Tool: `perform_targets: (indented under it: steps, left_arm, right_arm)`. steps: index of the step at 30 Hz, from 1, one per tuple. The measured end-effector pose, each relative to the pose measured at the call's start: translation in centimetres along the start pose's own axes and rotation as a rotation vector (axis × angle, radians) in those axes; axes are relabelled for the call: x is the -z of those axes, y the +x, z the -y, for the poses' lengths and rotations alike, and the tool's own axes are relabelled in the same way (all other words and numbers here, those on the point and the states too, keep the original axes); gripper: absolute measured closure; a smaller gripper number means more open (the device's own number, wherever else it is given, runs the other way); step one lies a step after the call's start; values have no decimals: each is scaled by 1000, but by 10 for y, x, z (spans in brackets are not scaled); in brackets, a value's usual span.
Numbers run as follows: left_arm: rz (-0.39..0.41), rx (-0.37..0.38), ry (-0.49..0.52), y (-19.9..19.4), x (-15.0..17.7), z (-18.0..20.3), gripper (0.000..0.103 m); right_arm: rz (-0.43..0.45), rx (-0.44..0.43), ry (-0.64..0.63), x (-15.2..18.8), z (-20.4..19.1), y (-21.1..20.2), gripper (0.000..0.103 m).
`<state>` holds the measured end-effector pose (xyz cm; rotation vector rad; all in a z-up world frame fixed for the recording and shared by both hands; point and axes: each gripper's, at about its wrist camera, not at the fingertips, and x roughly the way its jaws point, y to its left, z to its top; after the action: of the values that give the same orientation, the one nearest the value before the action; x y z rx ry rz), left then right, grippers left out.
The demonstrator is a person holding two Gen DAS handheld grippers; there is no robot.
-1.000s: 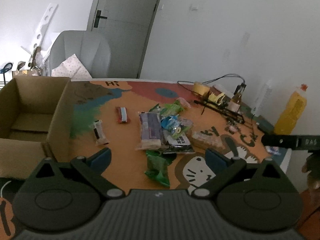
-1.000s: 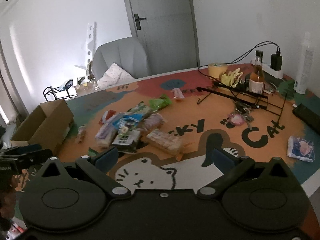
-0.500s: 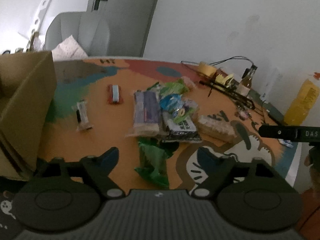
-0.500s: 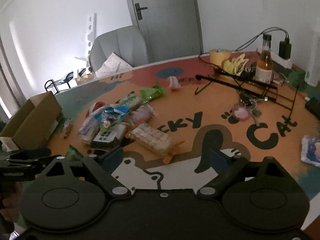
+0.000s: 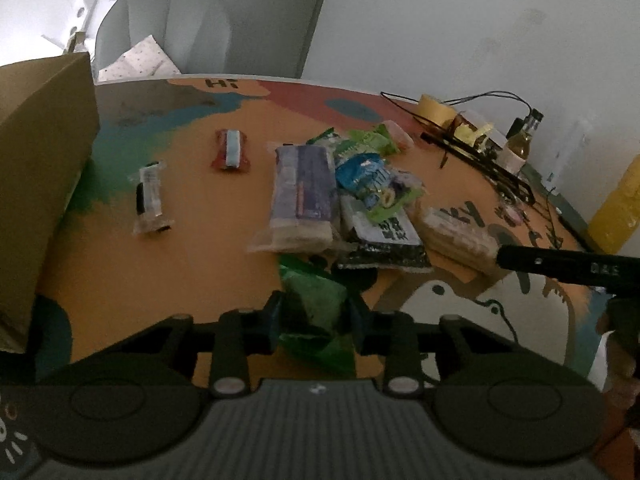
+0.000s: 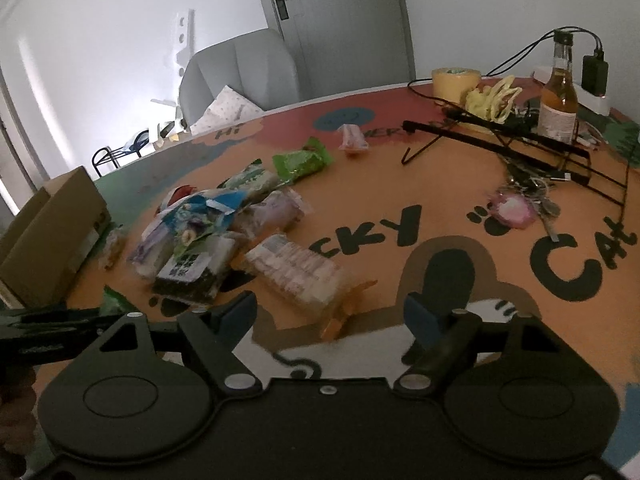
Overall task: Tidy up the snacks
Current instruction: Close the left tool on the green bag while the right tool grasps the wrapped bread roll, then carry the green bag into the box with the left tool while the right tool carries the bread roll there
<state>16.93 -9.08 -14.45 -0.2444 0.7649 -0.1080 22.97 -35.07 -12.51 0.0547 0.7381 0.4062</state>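
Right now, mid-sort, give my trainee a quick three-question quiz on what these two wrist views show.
1. True or false: the left gripper is closed on the green snack packet.
2. Which stands nearest the clear cracker pack in the right wrist view? A) yellow tape roll B) right gripper C) glass bottle
3. Fill in: the cardboard box sits on the ___ side of the left wrist view.

Key
1. True: both pads press the packet's sides.
2. B: its open jaws point at the pack, not yet around it.
3. Left.
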Motion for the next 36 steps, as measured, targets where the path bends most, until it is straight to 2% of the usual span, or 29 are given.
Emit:
perform_targets:
  steps: [11, 16, 19, 21, 22, 26, 36]
  left_arm:
    - [44, -36, -39, -12, -8, -12, 75]
    - [55, -61, -60, -14, -13, -22, 75]
    - [63, -64, -64, -15, -16, -24, 75]
    - [68, -61, -65, -16, -18, -25, 75]
    - [71, -60, -65, -16, -19, -25, 75]
    - [88, -49, -56, -21, -21, -23, 75]
    - [134, -14, -30, -41, -27, -17, 75]
  right_arm:
    - [4, -53, -53, -24, -3, 31, 28]
    - [-61, -84, -105, -26, -12, 45, 31]
    - [-95, -40, -165, -20, -21, 48, 46]
    - [-106, -14, -195, -18, -26, 45, 68]
    - [-111, -15, -191, -18, -26, 43, 69]
    - [-119, -31, -162, -15, -25, 35, 70]
    - [-47, -21, -118, -15, -32, 2, 70]
